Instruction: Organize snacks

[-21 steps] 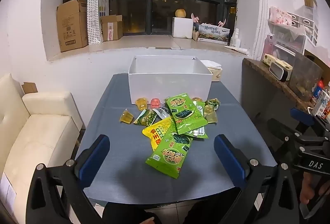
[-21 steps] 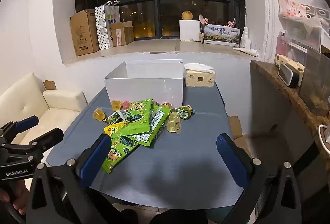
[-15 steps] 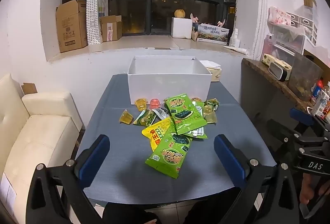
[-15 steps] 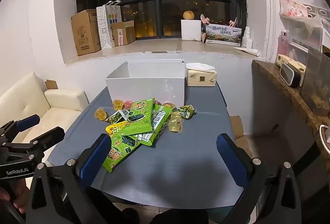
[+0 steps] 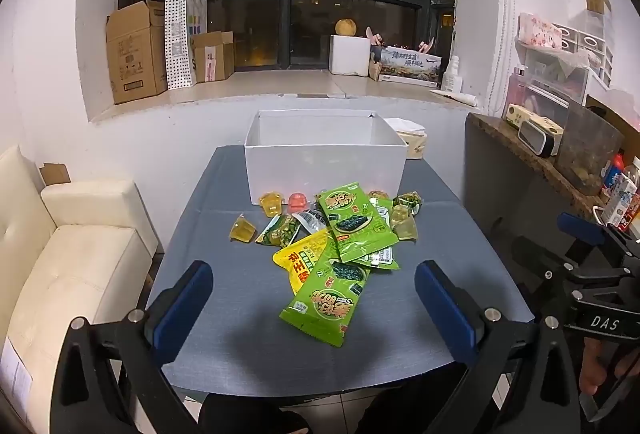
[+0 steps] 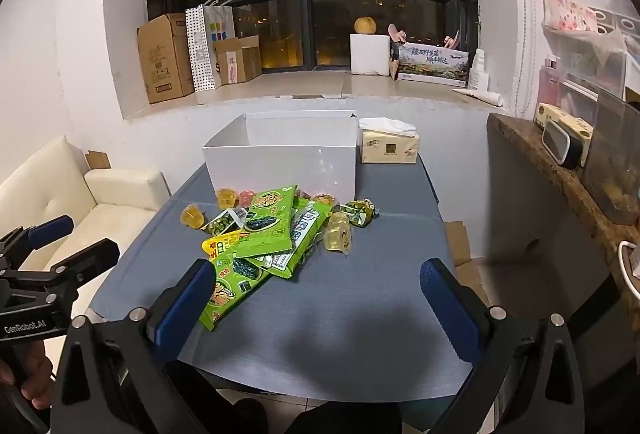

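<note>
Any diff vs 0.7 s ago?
Nothing visibly changed. Left gripper and right gripper both hang open and empty short of the snack pile; the white box stays put behind it.

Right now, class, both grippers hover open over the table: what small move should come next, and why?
Probably lower the left gripper onto the nearest green packet: it lies loose at the pile's near edge, nothing is held, and the white box stands open behind.
</note>
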A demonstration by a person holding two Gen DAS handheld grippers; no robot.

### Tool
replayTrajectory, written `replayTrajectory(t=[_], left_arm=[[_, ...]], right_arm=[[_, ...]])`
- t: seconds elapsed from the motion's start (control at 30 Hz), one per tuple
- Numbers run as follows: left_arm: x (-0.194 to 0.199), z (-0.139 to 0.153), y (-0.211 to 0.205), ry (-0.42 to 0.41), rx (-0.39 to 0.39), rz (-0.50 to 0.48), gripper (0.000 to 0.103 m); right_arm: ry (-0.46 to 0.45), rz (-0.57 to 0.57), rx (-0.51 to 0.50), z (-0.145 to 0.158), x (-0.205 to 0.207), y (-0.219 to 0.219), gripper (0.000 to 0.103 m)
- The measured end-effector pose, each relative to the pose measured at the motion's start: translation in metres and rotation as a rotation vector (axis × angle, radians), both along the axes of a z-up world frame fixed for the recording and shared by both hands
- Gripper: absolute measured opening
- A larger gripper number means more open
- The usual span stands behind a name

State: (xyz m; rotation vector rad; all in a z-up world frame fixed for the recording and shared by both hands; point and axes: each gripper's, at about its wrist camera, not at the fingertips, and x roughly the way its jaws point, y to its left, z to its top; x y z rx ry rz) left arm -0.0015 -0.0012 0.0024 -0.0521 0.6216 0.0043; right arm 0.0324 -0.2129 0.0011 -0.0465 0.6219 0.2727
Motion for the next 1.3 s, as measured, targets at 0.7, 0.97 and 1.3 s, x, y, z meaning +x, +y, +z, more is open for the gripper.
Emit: replayTrajectory(t=[0.7,0.97,1.3], left_arm=[[-0.0008,0.0037,0.0003,-0.001,0.003,0.000,0.103],[-0.0014,0.0052,-0.0002,-0.005,0.002,-0.001,0.103],[-0.0016,0.0064,-0.0008,-0.005,0.001,-0.004,0.103]], right_arm=[[0.000,0.011,-0.003,0.0031,-0.0018,0.0013,0.103],[-0.002,0.011,-0.002,0.0034,-0.0027,0.0016,0.103],[-0.007,0.010,0.002,0.0056,-0.0040,-0.0011,0.103]])
